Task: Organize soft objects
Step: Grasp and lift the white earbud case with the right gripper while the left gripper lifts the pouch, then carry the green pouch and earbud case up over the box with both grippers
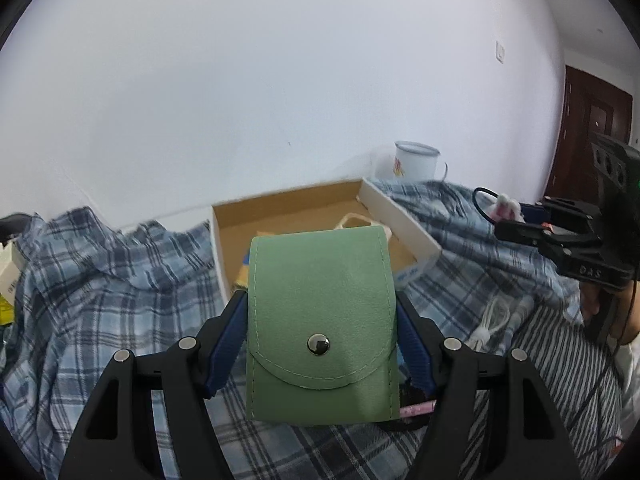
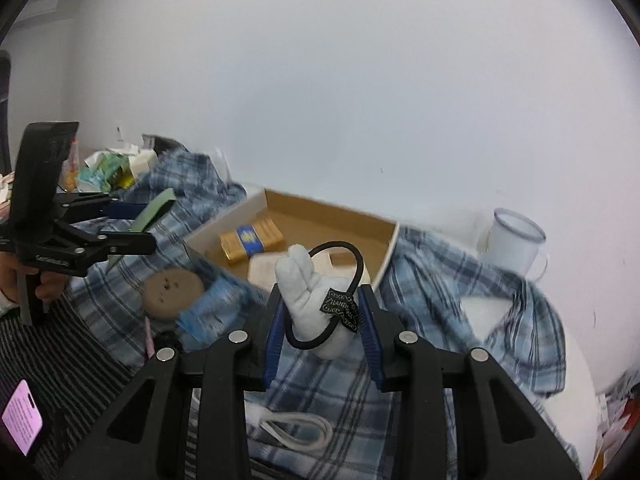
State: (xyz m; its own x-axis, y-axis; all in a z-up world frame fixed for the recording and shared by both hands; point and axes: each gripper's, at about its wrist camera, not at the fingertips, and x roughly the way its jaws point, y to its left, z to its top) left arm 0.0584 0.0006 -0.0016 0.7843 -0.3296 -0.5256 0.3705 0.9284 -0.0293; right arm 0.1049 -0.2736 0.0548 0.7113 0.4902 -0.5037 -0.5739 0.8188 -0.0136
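Observation:
My left gripper (image 1: 320,298) is shut on a green felt pouch (image 1: 320,320) with a metal snap, held upright by its two sides above the plaid cloth. Seen from the right wrist, that left gripper (image 2: 140,224) carries the pouch (image 2: 154,214) edge-on at the left. A white plush bunny on a black hair tie (image 2: 308,300) sits between the blue pads of my right gripper (image 2: 320,292), which is shut on it. The left wrist view shows the right gripper (image 1: 516,220) at the far right with the plush (image 1: 506,206). An open cardboard box (image 1: 400,216) lies beyond both.
The box (image 2: 228,220) holds a gold packet (image 2: 251,242) and a beige item (image 2: 266,270). A white mug (image 2: 514,244) stands by the wall. On the plaid shirt (image 1: 100,300) lie a white cable (image 2: 296,432), a brown round pad (image 2: 172,290) and a blue packet (image 2: 216,308). A phone (image 2: 22,420) rests on striped fabric.

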